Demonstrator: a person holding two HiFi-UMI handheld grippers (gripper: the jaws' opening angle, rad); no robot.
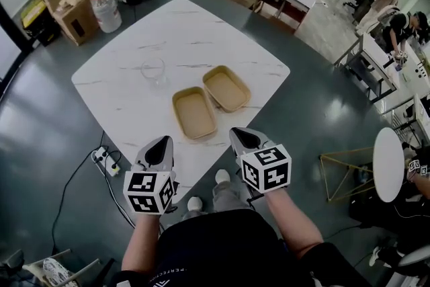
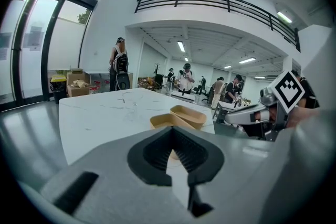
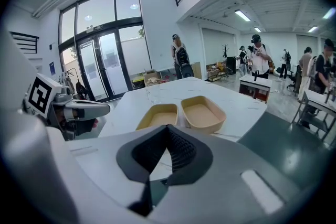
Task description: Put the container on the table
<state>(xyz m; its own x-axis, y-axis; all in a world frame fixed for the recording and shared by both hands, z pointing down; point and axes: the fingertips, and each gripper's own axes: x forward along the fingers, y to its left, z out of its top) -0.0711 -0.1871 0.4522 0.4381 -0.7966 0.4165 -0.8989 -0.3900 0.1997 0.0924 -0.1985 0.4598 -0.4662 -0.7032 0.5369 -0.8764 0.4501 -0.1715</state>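
Nearest, my hands: left gripper [image 1: 160, 144] and right gripper [image 1: 243, 138] hover side by side at the near edge of the white marble-patterned table [image 1: 127, 94]. Both have their jaws pressed together with nothing between them.
Straight ahead: tan oblong paper-pulp container [image 1: 194, 113] sits flat on the tabletop, just beyond and between my two grippers, about as near to one as the other. Its long axis runs away from me, along my reach.
Ahead and right: second tan oblong container [image 1: 226, 87], just beside the first and skewed across my right gripper's line. The right gripper is nearer.
Farther, ahead-left: clear glass bowl [image 1: 154, 69], apart from both.
Judgement: both containers already rest on the table. Any grip would best span a short side.
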